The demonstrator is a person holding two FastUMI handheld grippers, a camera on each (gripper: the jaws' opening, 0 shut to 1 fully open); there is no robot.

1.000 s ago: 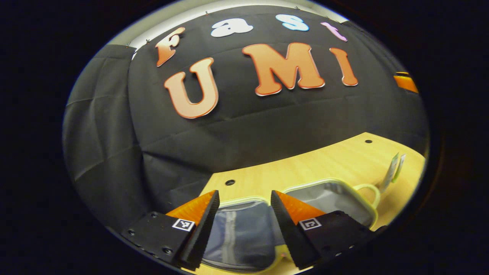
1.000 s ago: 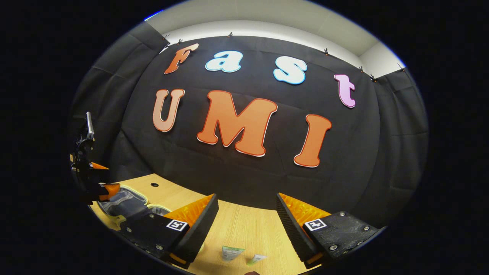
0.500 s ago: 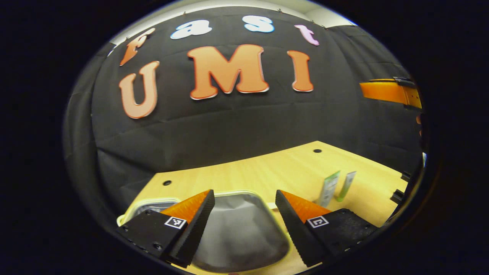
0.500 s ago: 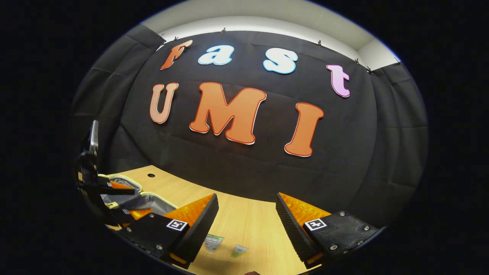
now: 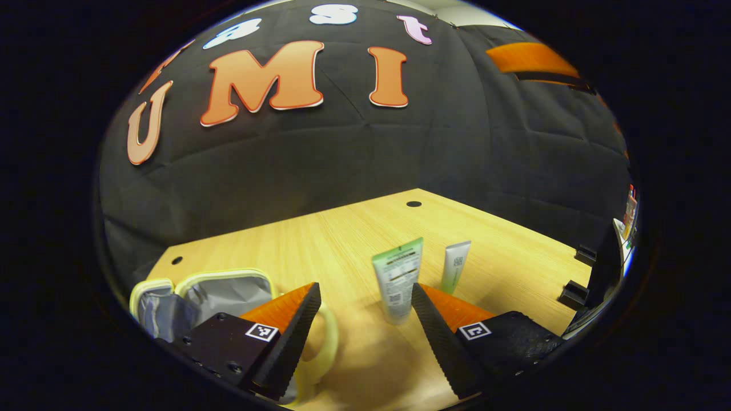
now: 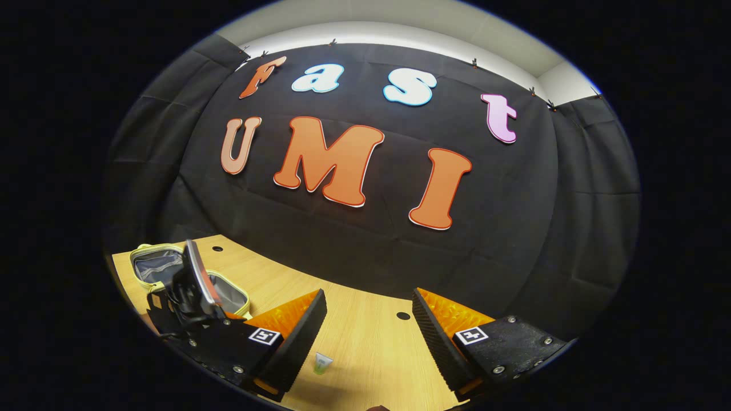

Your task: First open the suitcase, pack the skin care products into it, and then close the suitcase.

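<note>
- In the left gripper view the wooden table [image 5: 354, 240] runs back to the black cloth wall, its right edge falling away beyond the tubes; bare wood lies around them.
- The left gripper [image 5: 365, 319] has its fingers spread wide, holding nothing.
- Between those fingers, a little farther off, stands a green-and-white tube [image 5: 398, 279] upright on its cap; a slimmer white tube [image 5: 455, 267] stands just beside it, apart.
- The suitcase [image 5: 200, 297], a small pale-yellow case with grey lining, lies open at lower left, both halves flat; nothing visible inside.
- The right gripper [image 6: 368, 337] hovers with fingers spread, empty, over bare table with one tube top [image 6: 322, 362] below.
</note>
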